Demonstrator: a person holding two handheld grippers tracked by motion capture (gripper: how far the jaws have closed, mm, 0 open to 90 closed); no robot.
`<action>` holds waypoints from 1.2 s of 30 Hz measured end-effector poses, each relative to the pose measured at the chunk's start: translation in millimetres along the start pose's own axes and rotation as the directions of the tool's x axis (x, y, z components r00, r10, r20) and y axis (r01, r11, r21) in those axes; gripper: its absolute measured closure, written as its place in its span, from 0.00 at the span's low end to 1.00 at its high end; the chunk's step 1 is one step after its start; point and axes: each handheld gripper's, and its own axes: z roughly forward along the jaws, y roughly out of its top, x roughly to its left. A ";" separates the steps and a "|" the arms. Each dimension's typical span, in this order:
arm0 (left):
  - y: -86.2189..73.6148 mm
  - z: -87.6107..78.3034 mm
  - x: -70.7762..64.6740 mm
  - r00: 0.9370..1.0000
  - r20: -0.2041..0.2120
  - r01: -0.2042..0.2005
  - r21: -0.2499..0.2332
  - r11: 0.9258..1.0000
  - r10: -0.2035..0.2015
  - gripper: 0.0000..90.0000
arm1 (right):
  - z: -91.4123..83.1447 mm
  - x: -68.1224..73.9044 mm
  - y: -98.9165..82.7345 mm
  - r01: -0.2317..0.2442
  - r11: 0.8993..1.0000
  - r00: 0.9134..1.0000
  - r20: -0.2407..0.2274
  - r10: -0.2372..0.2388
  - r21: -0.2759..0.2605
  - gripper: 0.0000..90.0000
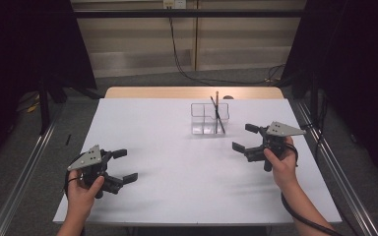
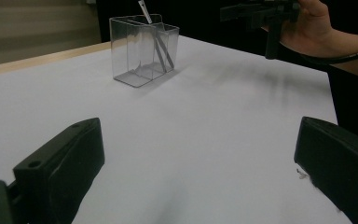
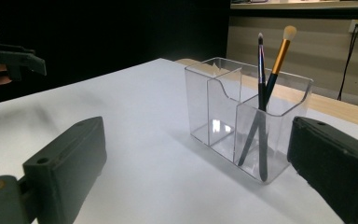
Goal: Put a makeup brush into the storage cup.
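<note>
Hovering: both hand-held grippers spread, empty | clear organizer (image 3: 242, 126) near right, two brushes (image 3: 265, 93) apparently crossed inside

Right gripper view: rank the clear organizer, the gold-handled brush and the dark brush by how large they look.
1. Clear organizer, largest by far.
2. Gold-handled brush and dark brush: they look about equally long, crossed in the same compartment, so no ranking between them.

Black claws (image 1: 121, 166) with grey three-cornered plates, black cables
</note>
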 end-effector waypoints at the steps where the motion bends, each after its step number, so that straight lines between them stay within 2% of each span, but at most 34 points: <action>1: 0.1 0.0 0.1 1.000 0.000 0.000 -0.001 1.000 0.000 0.02 | -0.8 0.4 -0.6 -0.002 1.000 1.000 -0.002 0.002 0.001 0.05; 36: 0.9 -0.1 0.5 1.000 -0.002 -0.003 -0.004 1.000 0.003 0.02 | -26.0 4.6 -11.6 0.025 0.998 0.999 0.019 -0.026 0.052 0.05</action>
